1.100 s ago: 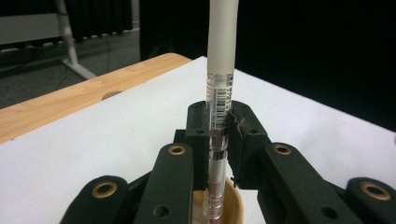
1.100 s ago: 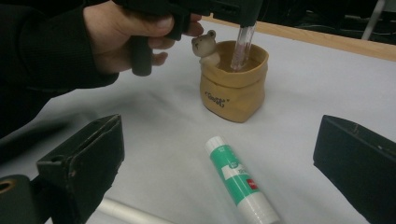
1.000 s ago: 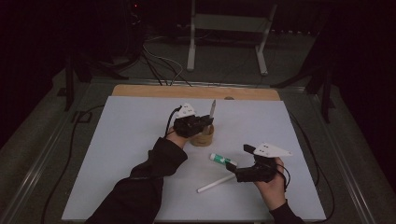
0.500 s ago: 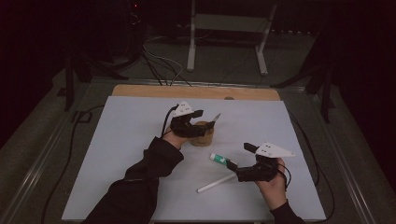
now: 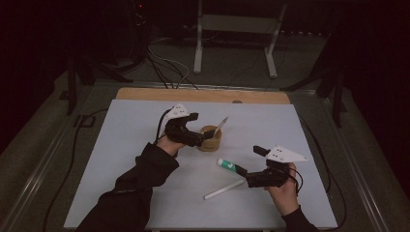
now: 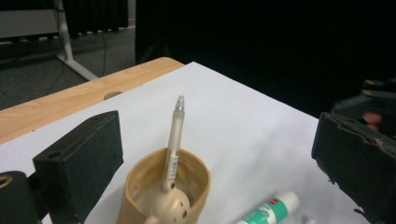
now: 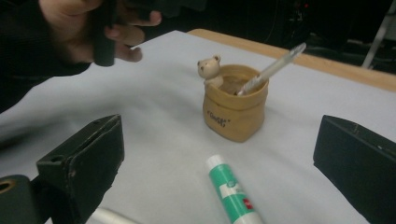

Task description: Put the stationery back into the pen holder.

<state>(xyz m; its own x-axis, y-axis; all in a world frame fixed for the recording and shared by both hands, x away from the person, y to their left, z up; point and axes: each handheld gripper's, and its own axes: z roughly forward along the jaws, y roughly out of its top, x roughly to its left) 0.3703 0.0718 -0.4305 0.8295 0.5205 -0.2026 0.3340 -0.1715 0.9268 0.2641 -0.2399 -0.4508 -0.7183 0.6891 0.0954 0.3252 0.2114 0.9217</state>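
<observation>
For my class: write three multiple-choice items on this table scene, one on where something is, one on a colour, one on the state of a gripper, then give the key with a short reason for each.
1. Where is the pen?
A. Standing in the tan pot
B. Lying flat on the white sheet
C. Held by the right gripper

2. What colour is the glue stick?
A. Red and black
B. Green and white
C. All yellow

3. How is the left gripper?
A. Shut on the pen
B. Shut on the pot
C. Open, holding nothing

Key: 1 A, the pen leans out of the pot's mouth. 2 B, green body, white cap. 3 C, its jaws have just been opening and stand wide apart.
</observation>
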